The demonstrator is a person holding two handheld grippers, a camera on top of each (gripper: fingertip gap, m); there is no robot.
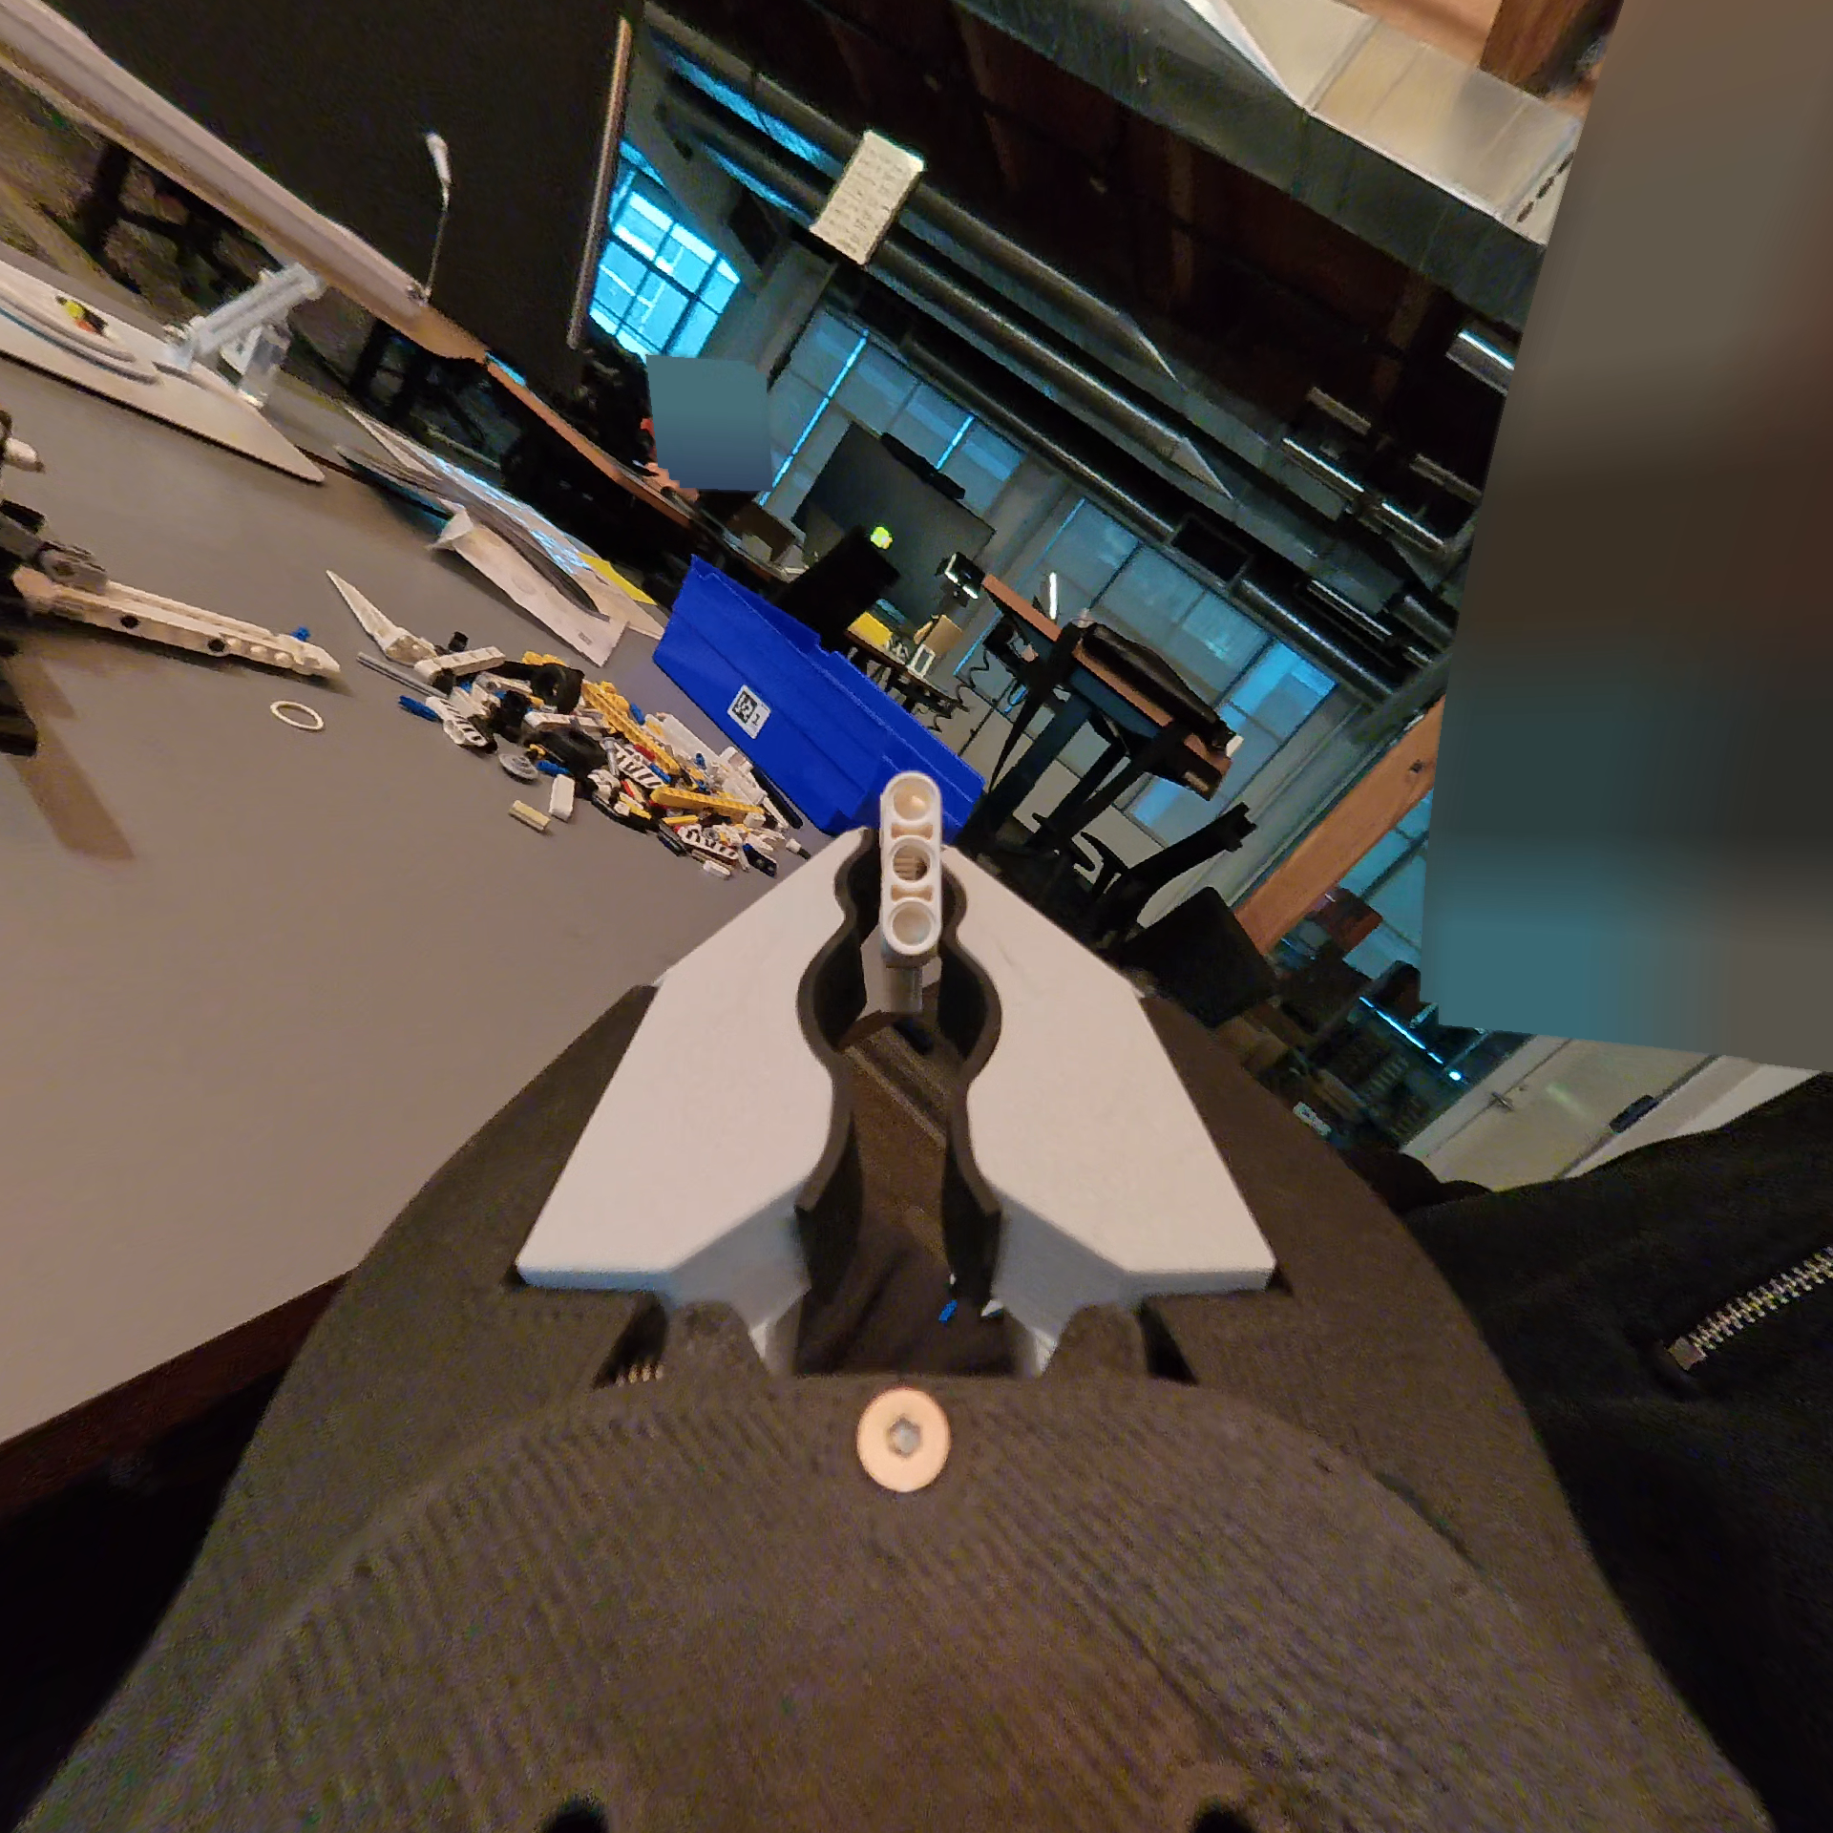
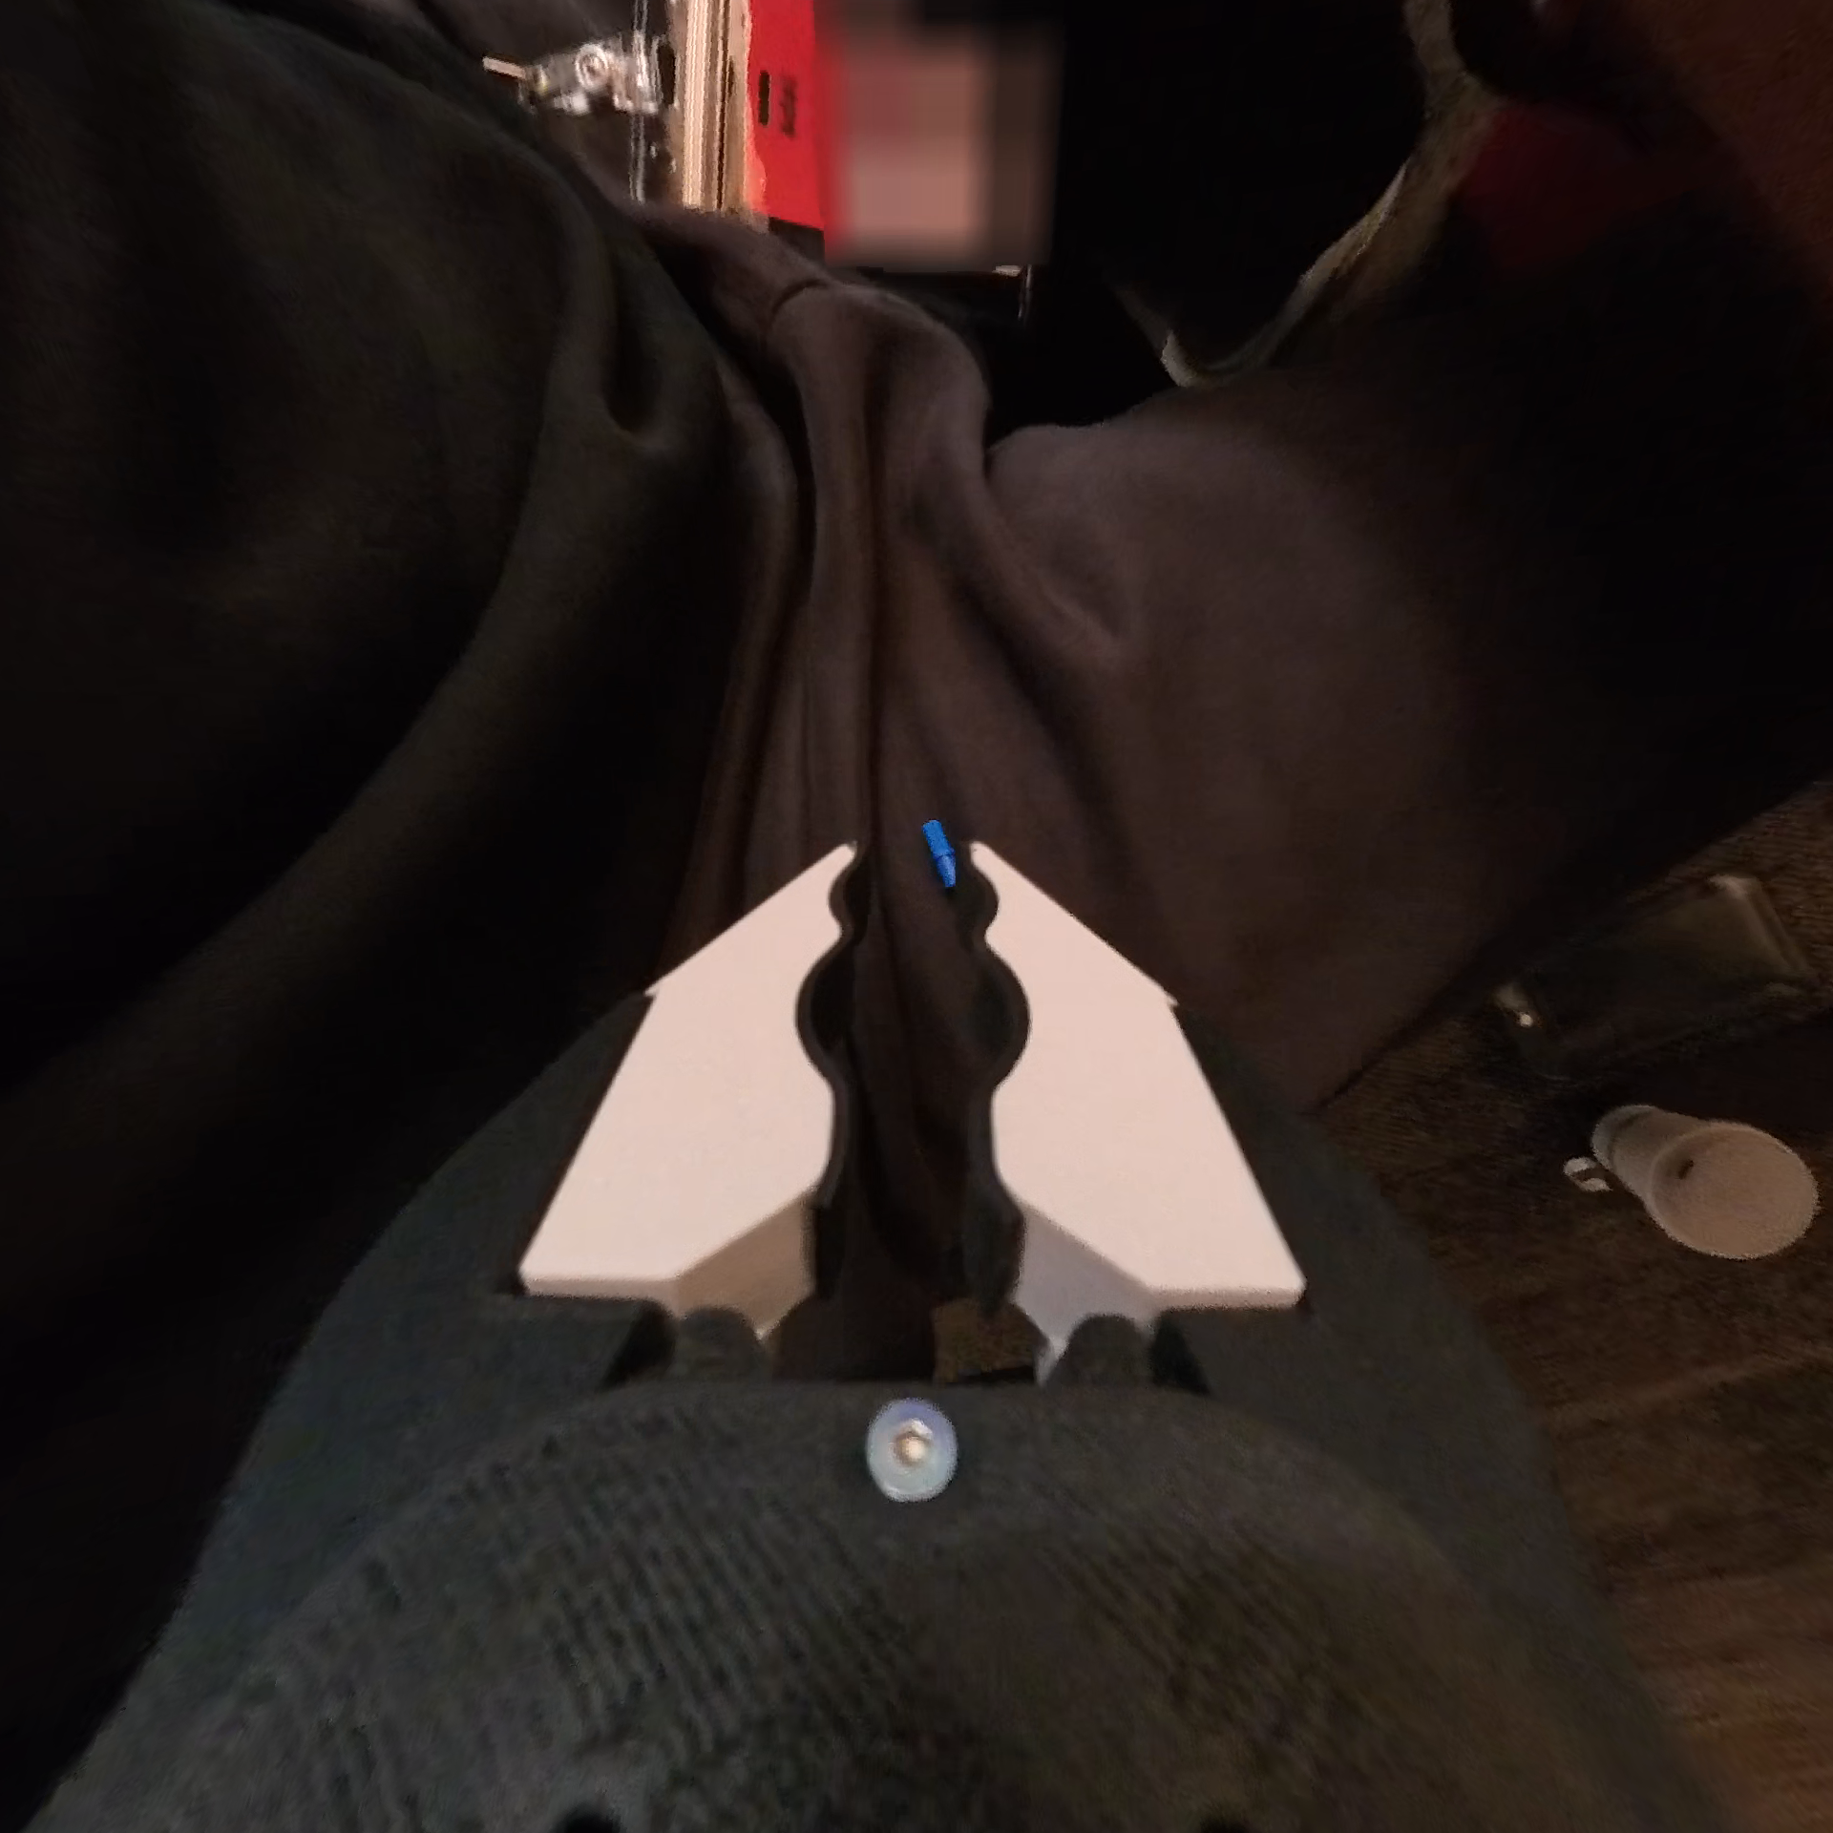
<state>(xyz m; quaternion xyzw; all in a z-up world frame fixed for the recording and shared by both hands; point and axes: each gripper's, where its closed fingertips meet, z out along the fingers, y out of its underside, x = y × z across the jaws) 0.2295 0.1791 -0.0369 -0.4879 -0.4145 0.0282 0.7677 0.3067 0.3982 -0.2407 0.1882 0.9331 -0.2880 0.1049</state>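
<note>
White three-hole beam (image 1: 909, 861) stands upright between the fingertips of the left claw (image 1: 905, 873), its rounded top rising past the grey fingers (image 1: 734, 1041). A grey peg hangs from its lower end into the dark hollow between them. The claw is closed on the beam, the dark pads meeting it on both sides. In this left wrist view the claw is lifted above the grey desk (image 1: 248, 942), which runs away to the left. On the desk lies a loose heap of small building parts (image 1: 605, 744), yellow, white, black and blue, well apart from the claw. A thin pale ring (image 1: 297, 714) lies alone left of the heap, and beyond it a long white built arm (image 1: 169, 620) stretches from a darker assembly at the left edge. Paper sheets (image 1: 536, 565) lie farther back. A blue bin (image 1: 794, 704) with a square marker sticker sits at the desk's far edge, just behind the heap. A black zipped garment (image 1: 1637, 1289) fills the lower right.

In the right wrist view the right claw (image 2: 917, 873) points into folds of dark cloth (image 2: 893, 595), a person's clothing that fills most of the picture. A small blue pin (image 2: 938, 853) shows at the tip of the right-hand finger, its top sticking out past the tips. The fingertips stand a little apart, and I cannot tell whether both pads press on the pin. Down to the right, on a brown carpeted floor (image 2: 1488, 1389), a white paper cup (image 2: 1706, 1180) lies on its side.
</note>
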